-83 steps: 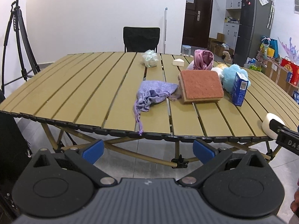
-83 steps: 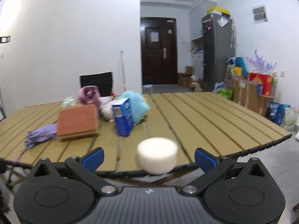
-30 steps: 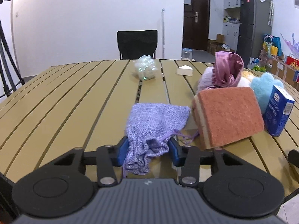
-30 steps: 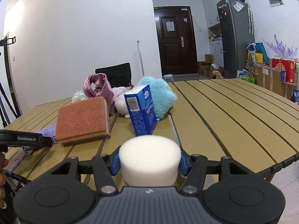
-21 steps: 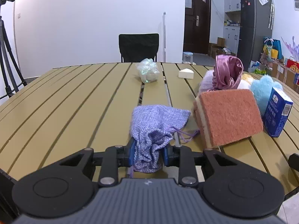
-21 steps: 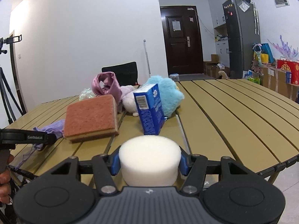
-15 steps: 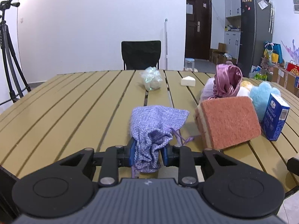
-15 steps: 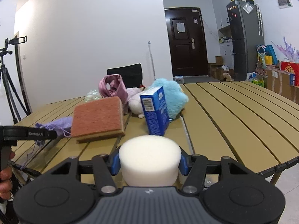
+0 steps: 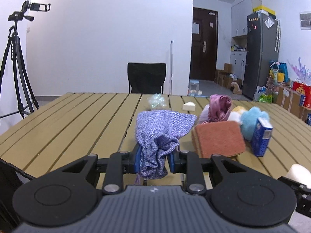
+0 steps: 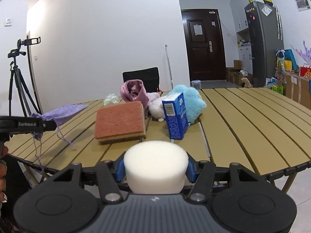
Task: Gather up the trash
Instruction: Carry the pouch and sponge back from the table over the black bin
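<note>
Trash collection looks barely begun: the left gripper has its jaws closed on the purple pouch over the counter's near edge, the right gripper clamps the white foam puck, while the sponge and blue carton remain mid-counter.

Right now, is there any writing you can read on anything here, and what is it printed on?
"GenRobot.AI": on the black finger of the left gripper, seen from the right wrist view.
Blue carton: barcode and white print, too small to read.
Paper on the door: blurred, unreadable.
Red gift bag: pattern only, no legible words.
</note>
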{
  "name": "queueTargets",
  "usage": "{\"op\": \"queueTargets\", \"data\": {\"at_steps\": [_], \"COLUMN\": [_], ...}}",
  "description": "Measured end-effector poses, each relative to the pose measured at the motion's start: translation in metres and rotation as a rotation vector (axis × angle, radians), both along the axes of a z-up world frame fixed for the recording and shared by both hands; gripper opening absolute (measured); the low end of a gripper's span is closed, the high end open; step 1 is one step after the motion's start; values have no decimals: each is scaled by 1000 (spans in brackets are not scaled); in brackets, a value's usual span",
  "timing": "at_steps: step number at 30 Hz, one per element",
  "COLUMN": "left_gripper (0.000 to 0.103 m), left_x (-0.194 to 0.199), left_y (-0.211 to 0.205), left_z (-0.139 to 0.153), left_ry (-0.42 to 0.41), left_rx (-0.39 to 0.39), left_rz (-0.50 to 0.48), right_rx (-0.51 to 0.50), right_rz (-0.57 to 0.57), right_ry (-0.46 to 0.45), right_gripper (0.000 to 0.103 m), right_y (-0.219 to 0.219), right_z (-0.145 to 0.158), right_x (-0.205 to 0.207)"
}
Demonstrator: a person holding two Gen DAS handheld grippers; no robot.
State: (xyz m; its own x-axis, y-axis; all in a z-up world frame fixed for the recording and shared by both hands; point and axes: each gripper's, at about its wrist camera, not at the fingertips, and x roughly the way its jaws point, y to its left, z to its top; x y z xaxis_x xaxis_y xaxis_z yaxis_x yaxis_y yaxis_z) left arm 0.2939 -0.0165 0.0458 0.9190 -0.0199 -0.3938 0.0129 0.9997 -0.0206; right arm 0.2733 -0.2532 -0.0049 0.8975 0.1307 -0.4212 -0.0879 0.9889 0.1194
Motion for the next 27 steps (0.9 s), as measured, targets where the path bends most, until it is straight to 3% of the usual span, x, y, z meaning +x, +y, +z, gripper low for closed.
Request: {"op": "queueTargets", "data": {"at_steps": [17, 27], "left_gripper": [27, 27], "left_x": [-94, -146], "left_y": [-7, -6], "left_z": [32, 32], "left_ry": [-23, 4], "left_rx": [16, 11], "left_rz": [-60, -87], "right_rx": [29, 44], "right_rz": [1, 18], "right_ry": [-30, -13], "right_gripper": [57, 57], "right_y": [7, 18], "right_z": [28, 31], "right_x": [-78, -123]}}
